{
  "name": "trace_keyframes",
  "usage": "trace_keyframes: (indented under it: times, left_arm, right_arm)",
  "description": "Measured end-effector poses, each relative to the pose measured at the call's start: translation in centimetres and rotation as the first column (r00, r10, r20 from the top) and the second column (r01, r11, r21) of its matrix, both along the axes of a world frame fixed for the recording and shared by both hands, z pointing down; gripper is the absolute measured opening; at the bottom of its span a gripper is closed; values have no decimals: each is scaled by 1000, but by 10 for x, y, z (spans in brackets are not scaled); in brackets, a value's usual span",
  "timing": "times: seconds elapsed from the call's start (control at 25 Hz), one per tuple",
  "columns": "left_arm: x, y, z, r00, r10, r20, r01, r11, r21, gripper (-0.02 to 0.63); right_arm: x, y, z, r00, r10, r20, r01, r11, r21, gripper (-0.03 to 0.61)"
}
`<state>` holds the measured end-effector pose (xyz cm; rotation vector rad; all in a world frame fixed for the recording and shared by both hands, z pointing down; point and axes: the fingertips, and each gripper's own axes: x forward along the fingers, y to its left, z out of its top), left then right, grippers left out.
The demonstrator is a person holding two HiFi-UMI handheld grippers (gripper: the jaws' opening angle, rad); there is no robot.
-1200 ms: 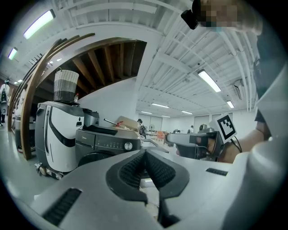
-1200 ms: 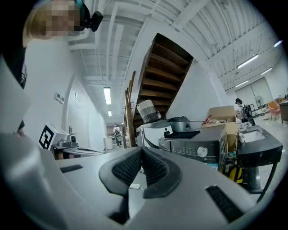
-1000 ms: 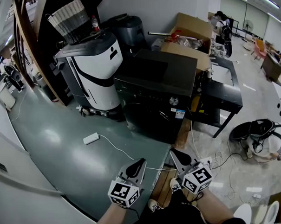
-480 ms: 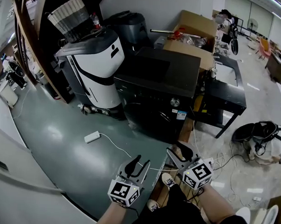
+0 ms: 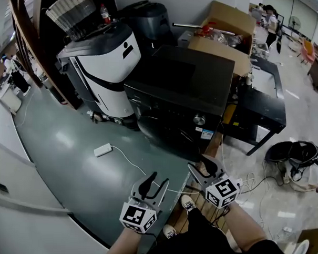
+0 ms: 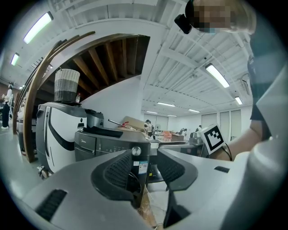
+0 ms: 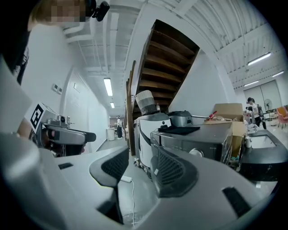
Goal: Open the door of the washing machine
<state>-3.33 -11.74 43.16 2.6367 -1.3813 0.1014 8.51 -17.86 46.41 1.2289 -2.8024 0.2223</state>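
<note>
Head view: washing machine door [image 5: 166, 134] dark, outline indistinct

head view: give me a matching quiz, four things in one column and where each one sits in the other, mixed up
Things:
1. woven basket
2. white power strip
3. cardboard box
4. silver knob

Places:
a. on the green floor
b. on the front of the washing machine
c. on top of the white and black machine
d. beyond the washing machine, past its top

Pairs: 1-c, 2-a, 3-d, 4-b
</note>
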Motion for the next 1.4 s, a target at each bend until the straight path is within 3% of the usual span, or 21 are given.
trace_keyframes:
  times: [0.56, 0.96, 1.24, 1.4]
  left_arm:
    - [24, -112, 50, 999, -33, 26, 35, 998, -55, 186]
    - [32, -180, 105, 998, -60, 27, 63, 991, -114, 186]
    - [32, -211, 143, 997, -75, 22, 78, 980, -181, 186]
    - [33, -227, 159, 997, -72, 15, 74, 981, -177, 186]
  right_arm:
    - [19, -123, 110, 996, -43, -76, 31, 988, -151, 204]
    - [25, -190, 217, 978, -89, -186, 32, 956, -291, 202]
    - [22, -216, 275, 964, -113, -239, 18, 930, -367, 201]
    - [24, -223, 292, 960, -118, -253, 13, 924, -382, 199]
